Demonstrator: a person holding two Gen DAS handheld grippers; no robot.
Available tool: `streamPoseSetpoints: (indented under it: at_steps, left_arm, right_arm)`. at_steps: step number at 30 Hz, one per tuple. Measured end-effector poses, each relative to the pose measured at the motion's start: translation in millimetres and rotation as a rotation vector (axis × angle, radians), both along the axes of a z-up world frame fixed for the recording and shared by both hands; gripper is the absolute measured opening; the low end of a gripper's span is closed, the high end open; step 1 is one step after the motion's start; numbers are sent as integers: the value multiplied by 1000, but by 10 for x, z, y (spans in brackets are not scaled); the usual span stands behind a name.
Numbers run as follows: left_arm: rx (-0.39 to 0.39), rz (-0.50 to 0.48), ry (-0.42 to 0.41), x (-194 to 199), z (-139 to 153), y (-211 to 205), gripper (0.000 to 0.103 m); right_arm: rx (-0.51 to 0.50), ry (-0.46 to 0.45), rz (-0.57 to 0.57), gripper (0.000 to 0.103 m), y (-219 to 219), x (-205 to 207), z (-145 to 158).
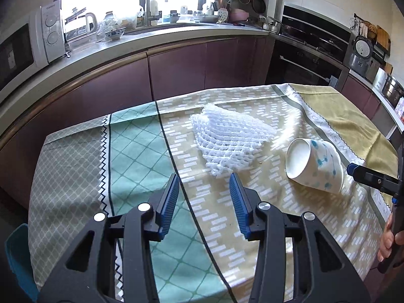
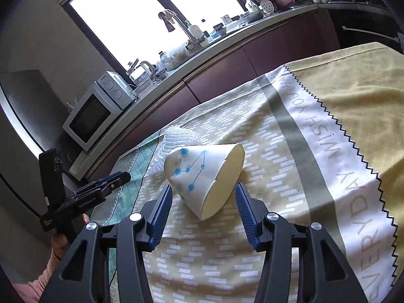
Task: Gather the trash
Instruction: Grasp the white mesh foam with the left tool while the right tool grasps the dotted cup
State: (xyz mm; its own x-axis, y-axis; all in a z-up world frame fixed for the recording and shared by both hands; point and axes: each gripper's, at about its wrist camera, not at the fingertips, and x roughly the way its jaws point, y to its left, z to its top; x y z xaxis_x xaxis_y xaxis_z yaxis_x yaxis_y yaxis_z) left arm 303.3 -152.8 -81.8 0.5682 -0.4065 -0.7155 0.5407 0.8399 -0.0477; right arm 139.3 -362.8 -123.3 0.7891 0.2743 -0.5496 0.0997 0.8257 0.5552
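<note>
A white paper cup with blue dots (image 1: pixel 315 162) lies on its side on the patterned tablecloth (image 1: pixel 141 151). A white foam fruit net (image 1: pixel 227 136) lies just left of it. My left gripper (image 1: pixel 204 179) is open and empty, its tips just short of the net's near edge. My right gripper (image 2: pixel 203 192) is open, its jaws on either side of the cup (image 2: pixel 204 176) without closing on it. The net (image 2: pixel 174 139) shows partly behind the cup. The right gripper's finger (image 1: pixel 371 176) reaches in from the right edge of the left wrist view.
A kitchen counter (image 1: pixel 151 38) with a microwave (image 1: pixel 27 48), kettle and sink runs behind the table. An oven (image 1: pixel 310 48) and a rice cooker (image 1: pixel 361 53) stand at the back right. A blue chair edge (image 1: pixel 15 255) sits at the table's left. The left gripper (image 2: pixel 106 184) shows at left.
</note>
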Motion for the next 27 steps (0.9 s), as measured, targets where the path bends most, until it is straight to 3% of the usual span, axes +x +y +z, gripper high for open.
streamPoseSetpoints:
  at_steps: [7, 10, 13, 15, 18, 27]
  left_arm:
    - [48, -47, 4, 141, -134, -325, 41]
    - [70, -60, 10, 199, -186, -445, 41]
    - [91, -65, 27, 258, -251, -551, 35]
    - [80, -63, 49, 300, -279, -581, 20]
    - [65, -51, 65, 348, -306, -587, 10]
    - [22, -13, 51, 264, -194, -406, 6]
  right_arm:
    - [90, -1, 27, 50, -39, 87, -113]
    - [118, -3, 42, 44, -36, 121, -149]
    - [136, -5, 57, 36, -19, 150, -168]
    - [143, -5, 67, 25, -4, 164, -174]
    - [148, -7, 77, 15, 6, 180, -172]
    - [139, -45, 90, 4, 55, 119, -83]
